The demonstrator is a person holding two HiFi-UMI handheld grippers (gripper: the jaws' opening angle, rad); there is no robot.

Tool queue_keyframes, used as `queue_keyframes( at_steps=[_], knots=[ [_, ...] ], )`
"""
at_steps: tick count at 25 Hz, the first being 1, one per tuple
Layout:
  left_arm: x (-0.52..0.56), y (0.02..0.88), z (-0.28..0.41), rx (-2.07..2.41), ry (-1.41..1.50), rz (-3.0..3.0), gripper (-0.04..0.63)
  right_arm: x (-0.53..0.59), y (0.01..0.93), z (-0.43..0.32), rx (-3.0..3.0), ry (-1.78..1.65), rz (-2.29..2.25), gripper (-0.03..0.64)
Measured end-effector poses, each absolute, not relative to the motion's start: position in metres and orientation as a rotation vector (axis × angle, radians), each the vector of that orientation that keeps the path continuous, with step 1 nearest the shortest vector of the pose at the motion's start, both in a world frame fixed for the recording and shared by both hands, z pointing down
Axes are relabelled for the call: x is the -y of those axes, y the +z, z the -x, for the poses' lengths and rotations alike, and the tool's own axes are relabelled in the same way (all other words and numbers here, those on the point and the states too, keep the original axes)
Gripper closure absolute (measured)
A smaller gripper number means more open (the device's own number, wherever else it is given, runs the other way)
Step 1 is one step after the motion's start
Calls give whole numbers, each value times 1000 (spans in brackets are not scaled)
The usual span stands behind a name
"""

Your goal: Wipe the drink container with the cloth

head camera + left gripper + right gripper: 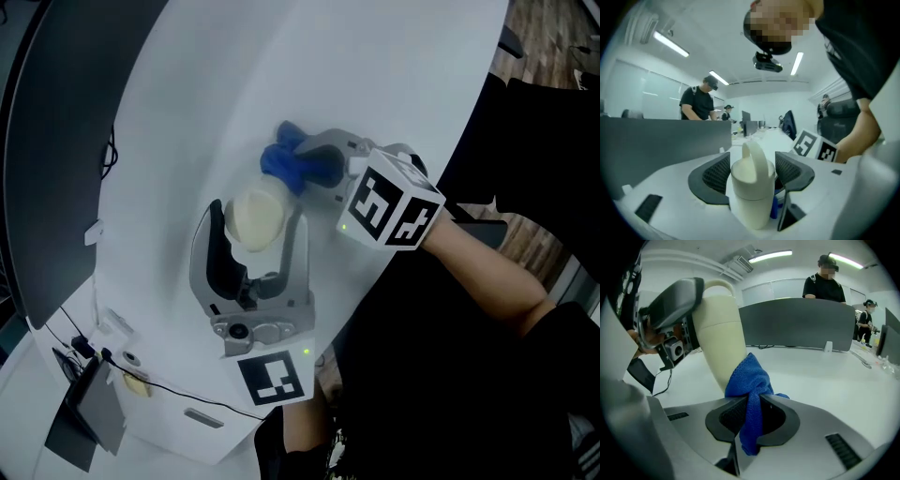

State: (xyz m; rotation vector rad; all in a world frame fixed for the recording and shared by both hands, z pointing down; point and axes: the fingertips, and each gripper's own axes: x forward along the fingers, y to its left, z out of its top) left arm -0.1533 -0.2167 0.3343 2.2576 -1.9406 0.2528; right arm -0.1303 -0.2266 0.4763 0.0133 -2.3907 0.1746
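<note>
1. Head view, looking steeply down: a cream drink container with a loop-handled lid sits right between the jaws of the left gripper, over the white table.
2. Left gripper view backs that up. The container stands upright dead centre, and the two ribbed pads are spread wide and sit up against its sides. That claw is grasping the drink container.
3. Over to the right gripper. It comes in from the right of the head view, its marker cube facing the camera and a bare forearm behind it.
4. Right gripper view: the jaws are clenched on a blue cloth. One fold is pinched between the pads, a tail hangs below them, and the bunched end sticks out ahead.
5. That bunched end touches the container's lower side, on the face away from the left gripper's body. In the head view the blue shows just beyond the lid, right up against it.
6. In the right gripper view the container leans across the picture, with the left gripper's dark jaw over its upper part.
7. Behind it all, a dark partition runs along the far edge of the table, and a person in black stands beyond it.
</note>
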Motion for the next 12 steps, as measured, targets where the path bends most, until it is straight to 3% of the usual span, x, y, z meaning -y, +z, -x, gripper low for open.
queue_keyframes(
  at_steps=[3, 7, 12],
  knots=[
    [221, 339, 152, 1973, 302, -2210, 311, 231, 466, 127, 2455, 275, -83, 572],
    [215, 340, 145, 1672, 272, -2528, 314, 262, 379, 121, 2745, 544, -183, 572],
    [210, 341, 144, 1159, 201, -2794, 314, 257, 337, 125, 2877, 878, 204, 572]
  ],
)
